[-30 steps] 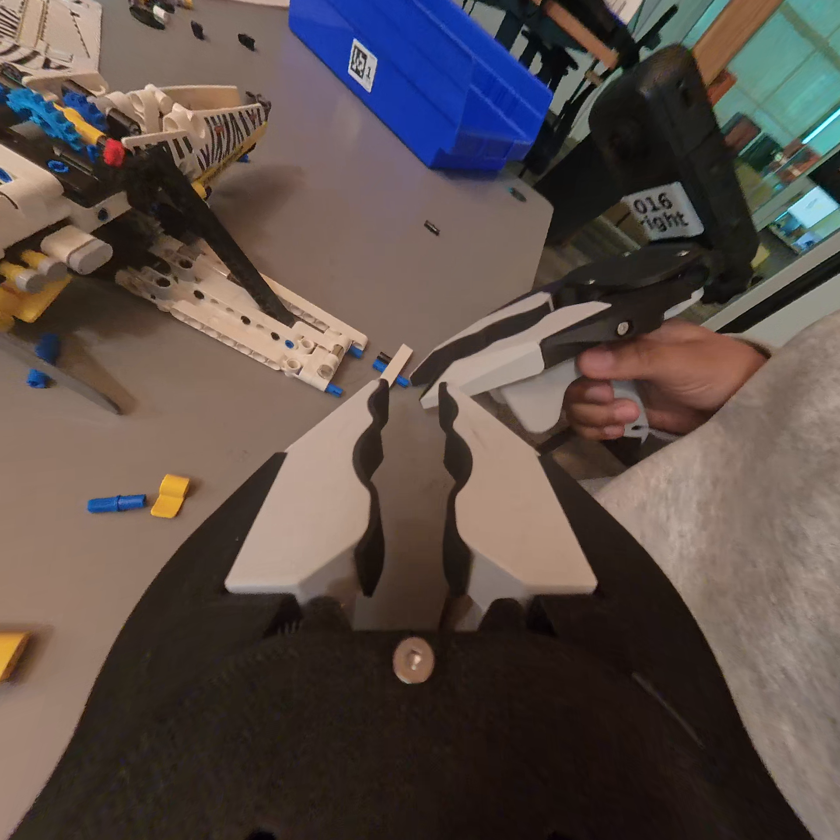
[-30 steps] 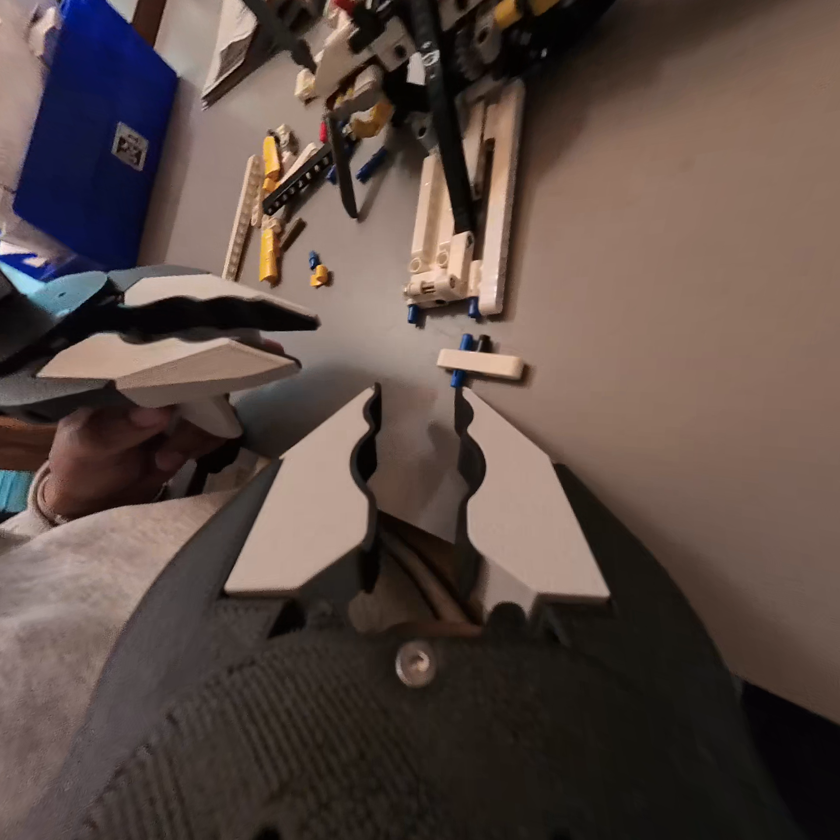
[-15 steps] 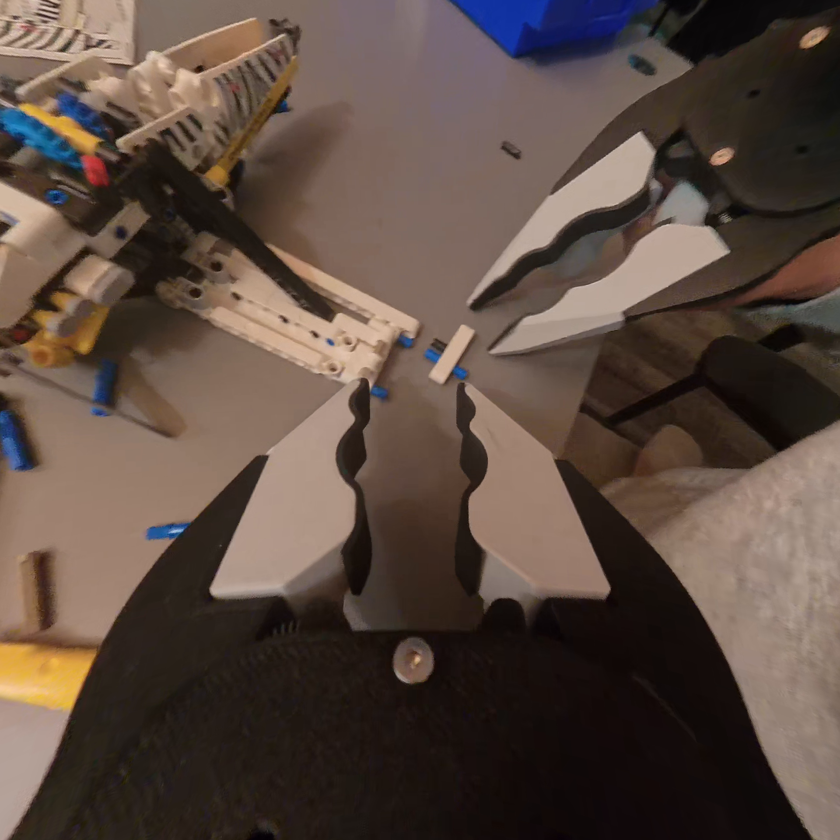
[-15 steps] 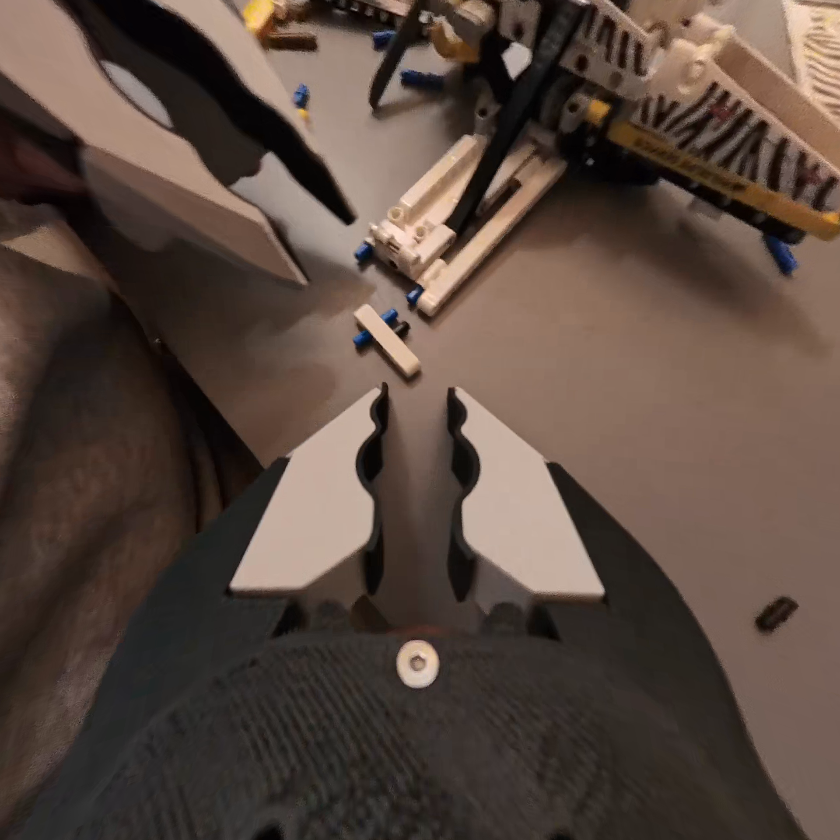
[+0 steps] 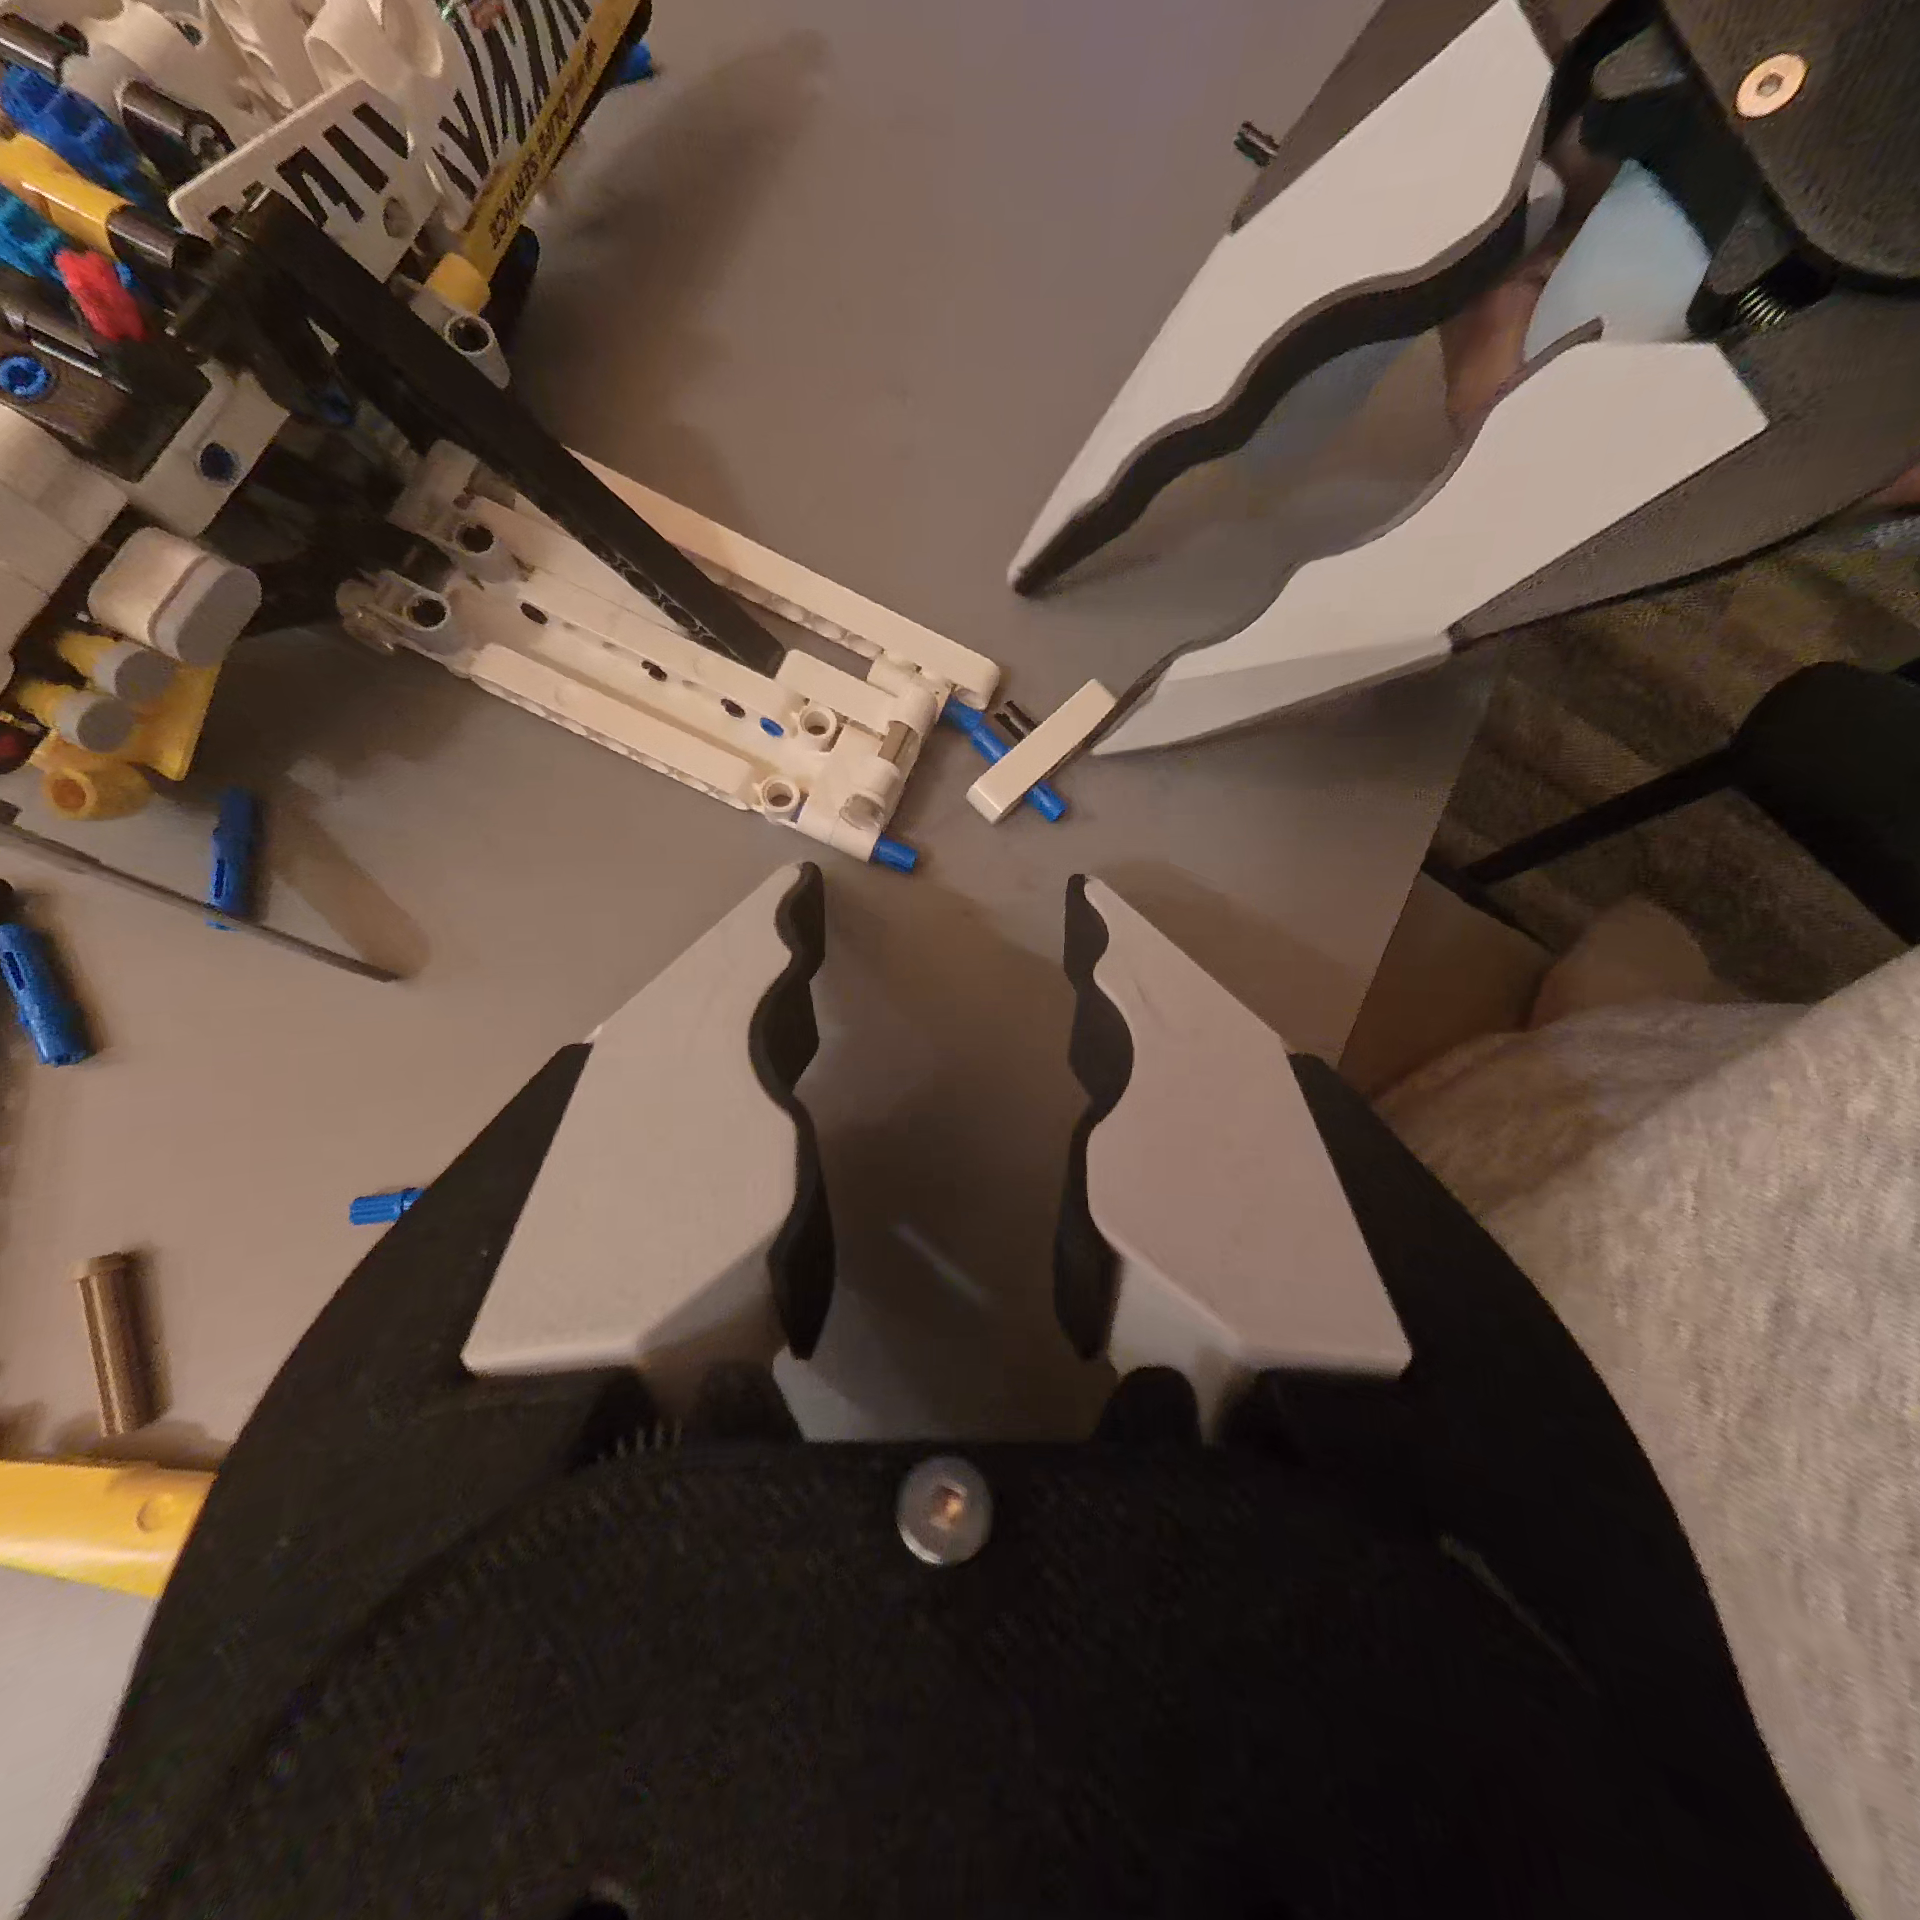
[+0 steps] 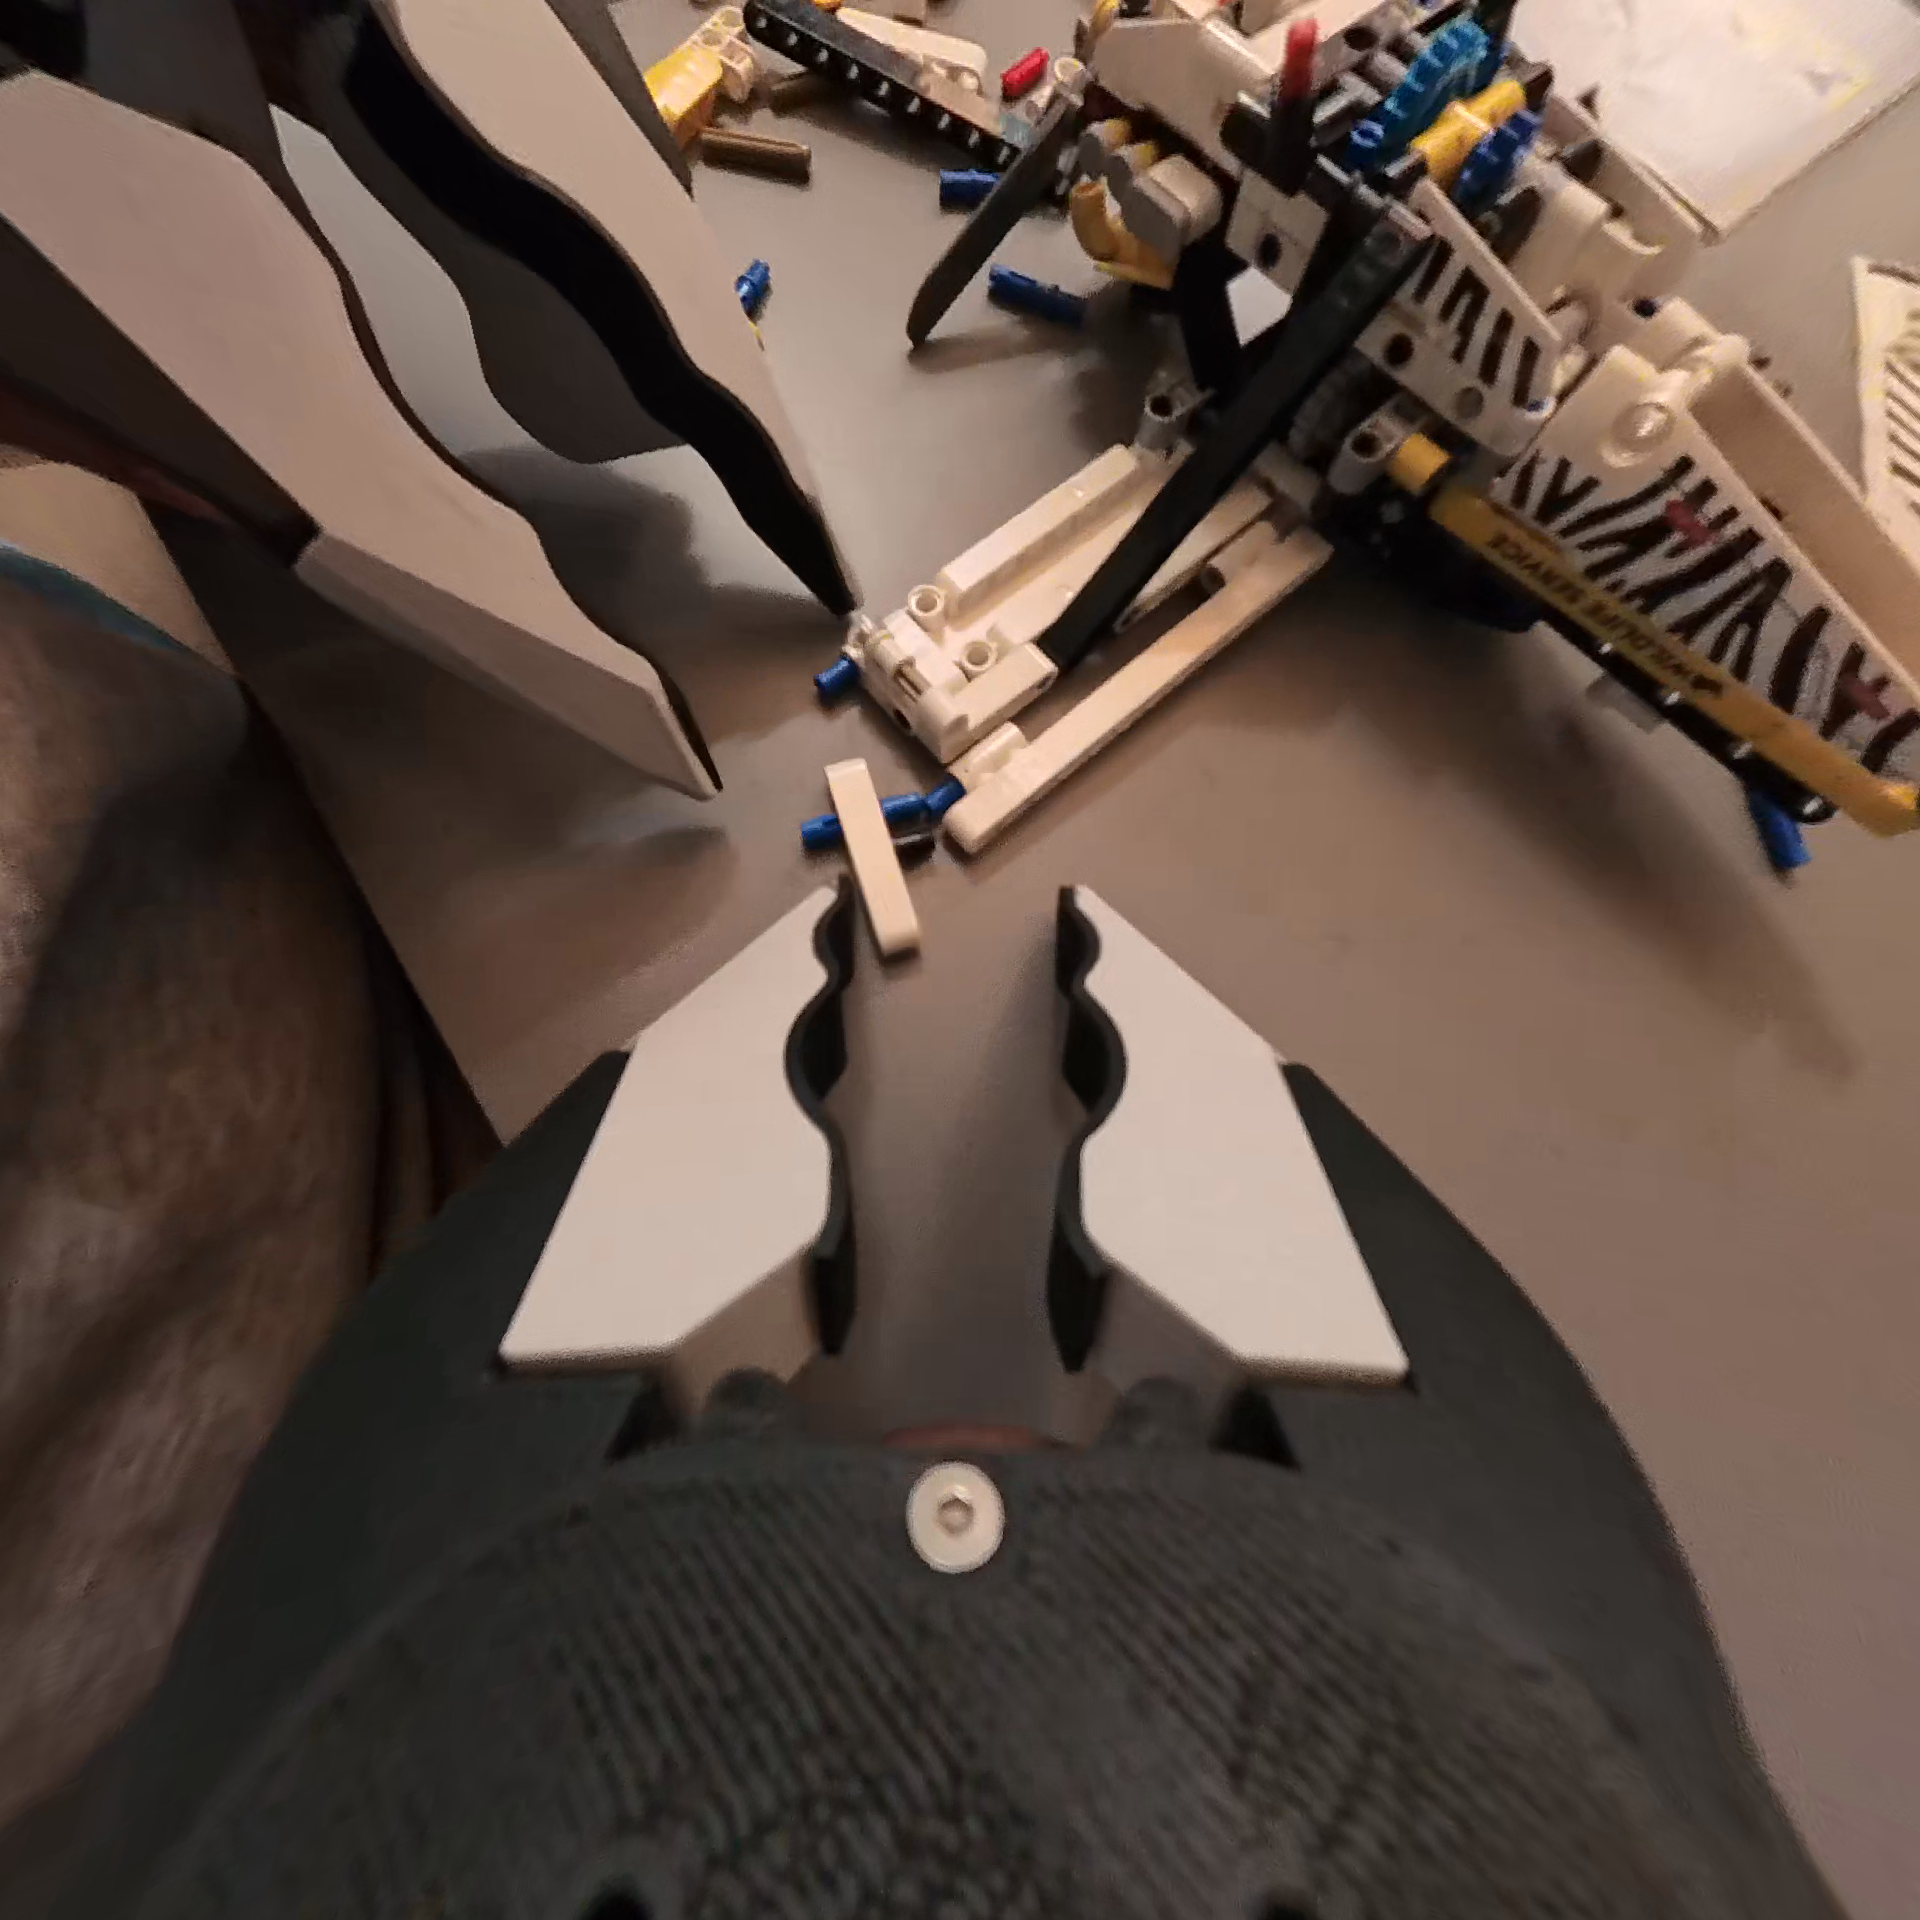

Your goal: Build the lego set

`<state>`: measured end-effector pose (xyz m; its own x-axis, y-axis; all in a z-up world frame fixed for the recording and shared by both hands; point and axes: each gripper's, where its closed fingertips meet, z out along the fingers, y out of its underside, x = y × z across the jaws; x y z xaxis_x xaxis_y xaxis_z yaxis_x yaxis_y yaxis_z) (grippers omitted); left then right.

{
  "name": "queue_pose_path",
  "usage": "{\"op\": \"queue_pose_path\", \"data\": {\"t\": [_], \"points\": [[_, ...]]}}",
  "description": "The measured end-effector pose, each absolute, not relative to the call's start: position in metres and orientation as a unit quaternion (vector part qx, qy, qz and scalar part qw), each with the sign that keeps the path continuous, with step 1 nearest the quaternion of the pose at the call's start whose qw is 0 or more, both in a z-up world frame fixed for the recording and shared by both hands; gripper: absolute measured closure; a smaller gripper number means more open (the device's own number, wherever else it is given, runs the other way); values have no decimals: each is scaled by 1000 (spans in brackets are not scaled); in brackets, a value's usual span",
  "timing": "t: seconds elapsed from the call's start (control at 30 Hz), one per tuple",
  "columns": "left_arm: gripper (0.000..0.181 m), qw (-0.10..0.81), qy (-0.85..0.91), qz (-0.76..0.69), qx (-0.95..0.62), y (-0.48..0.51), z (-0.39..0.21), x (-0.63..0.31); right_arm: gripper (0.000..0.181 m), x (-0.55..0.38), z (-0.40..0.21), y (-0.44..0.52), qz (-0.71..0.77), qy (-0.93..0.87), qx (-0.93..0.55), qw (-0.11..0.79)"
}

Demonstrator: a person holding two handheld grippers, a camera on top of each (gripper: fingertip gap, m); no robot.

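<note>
Small white beam [image 6: 871, 854] on blue pins, just beside model's white frame [image 6: 1023, 665]. Right gripper [image 6: 951, 904] parted, empty, at beam; left gripper [image 5: 940, 888] likewise, near.

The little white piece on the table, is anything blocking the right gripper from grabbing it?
Nothing visible does. The small white beam lies on bare table just beyond the open right gripper, near its left fingertip. The left gripper hovers beside it, not between.

A small white beam [image 6: 873, 858], apparently pinned, lies flat just beside the half-built zebra-striped model [image 6: 1403, 343].
</note>
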<state>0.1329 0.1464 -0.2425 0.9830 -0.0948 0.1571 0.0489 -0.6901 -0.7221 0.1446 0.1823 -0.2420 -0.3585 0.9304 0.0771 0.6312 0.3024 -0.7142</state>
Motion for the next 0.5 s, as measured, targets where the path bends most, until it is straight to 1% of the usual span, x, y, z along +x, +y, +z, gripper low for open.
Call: {"op": "queue_pose_path", "data": {"t": [0.07,0.13,0.2,0.23,0.33,0.5], "points": [[137,393,8,-93,-915,147,-243,132,151,150,-243,183,312,-763,-518,228],[137,393,4,-94,-915,147,-243,130,162,155,-243,178,329,-763,-516,210],[138,393,3,-96,-915,147,-242,130,173,156,-242,174,336,-765,-508,210],[138,393,3,-97,-914,147,-242,130,175,156,-242,173,335,-766,-504,215],[138,393,2,-99,-914,147,-242,130,173,151,-243,169,336,-771,-494,221],[139,393,0,-102,-914,147,-242,130,175,150,-243,163,343,-782,-476,208]]}}
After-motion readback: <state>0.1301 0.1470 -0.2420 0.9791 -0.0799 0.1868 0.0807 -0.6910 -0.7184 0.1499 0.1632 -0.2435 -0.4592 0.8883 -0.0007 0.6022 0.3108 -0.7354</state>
